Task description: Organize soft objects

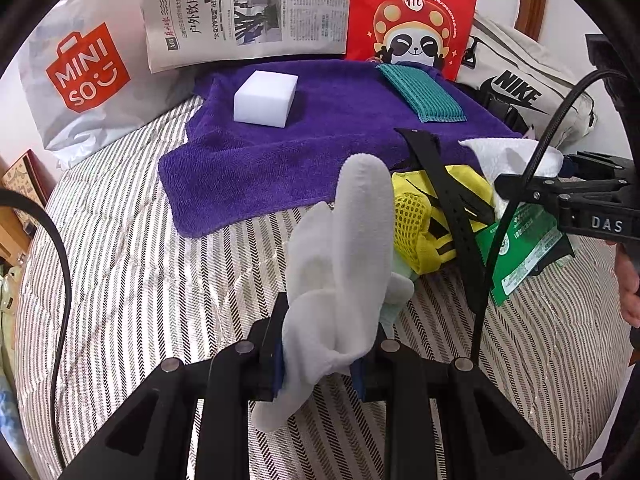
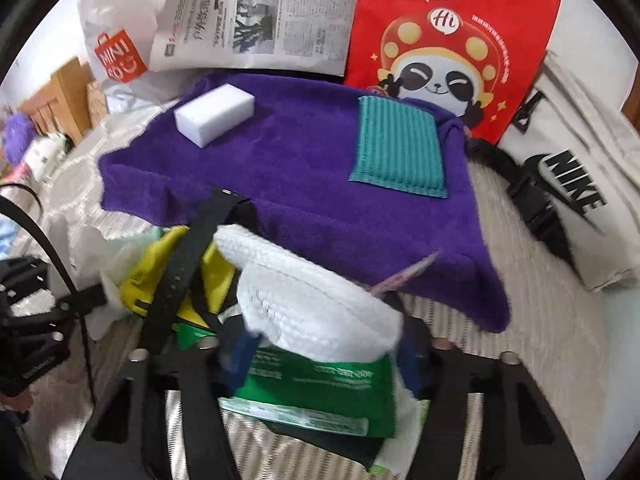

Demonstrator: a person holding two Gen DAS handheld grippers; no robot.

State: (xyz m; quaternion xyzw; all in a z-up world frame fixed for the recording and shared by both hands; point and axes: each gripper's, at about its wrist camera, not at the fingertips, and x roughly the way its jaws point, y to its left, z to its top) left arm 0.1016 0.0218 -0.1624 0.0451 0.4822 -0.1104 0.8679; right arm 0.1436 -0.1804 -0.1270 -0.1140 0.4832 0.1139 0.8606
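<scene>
On the purple towel (image 1: 280, 152), the white sponge (image 1: 266, 96) and teal pad (image 1: 422, 94) are already placed. The left gripper (image 1: 318, 364) pinches a white sock (image 1: 344, 264); the right gripper (image 2: 320, 354) straddles a white cloth (image 2: 316, 304), grip unconfirmed. The heap beside the towel remains unsorted.

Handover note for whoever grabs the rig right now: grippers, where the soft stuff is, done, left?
Left hand-held gripper: shut on a white cloth, held above the striped bedcover.
Right hand-held gripper: jaws around a white knitted cloth in the pile; grip not confirmed.
Done: white sponge and teal pad lie on the purple towel.
Left: both white cloths, plus the pile's yellow mesh piece, black strap and green packet, if they count as soft.
</scene>
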